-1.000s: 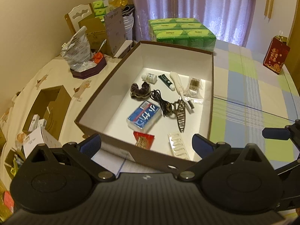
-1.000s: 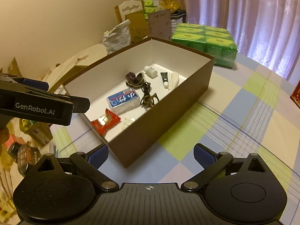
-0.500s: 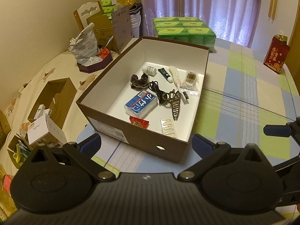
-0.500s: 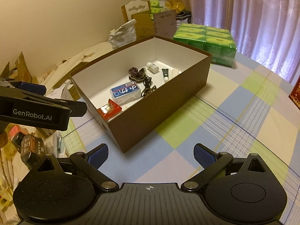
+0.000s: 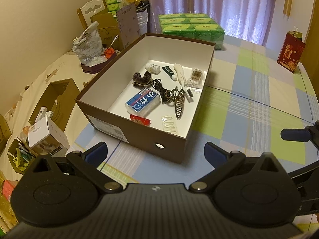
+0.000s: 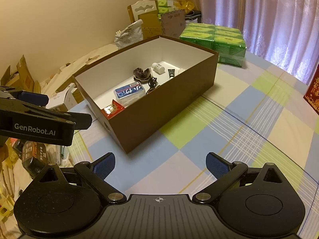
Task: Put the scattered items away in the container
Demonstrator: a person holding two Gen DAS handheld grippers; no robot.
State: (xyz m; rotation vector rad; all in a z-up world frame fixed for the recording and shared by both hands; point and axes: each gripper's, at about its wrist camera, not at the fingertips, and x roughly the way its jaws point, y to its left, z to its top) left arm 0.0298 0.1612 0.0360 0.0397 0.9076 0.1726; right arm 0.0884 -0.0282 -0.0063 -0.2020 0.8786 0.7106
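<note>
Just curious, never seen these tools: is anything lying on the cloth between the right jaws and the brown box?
No. In the right wrist view, only bare checked tablecloth lies between the right gripper and the box.

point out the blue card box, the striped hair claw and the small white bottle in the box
blue card box [image 5: 143,101], left wrist view, middle of its printed lid
striped hair claw [image 5: 179,105], left wrist view, on its long curved teeth
small white bottle [image 5: 153,68], left wrist view, on its labelled side
</note>
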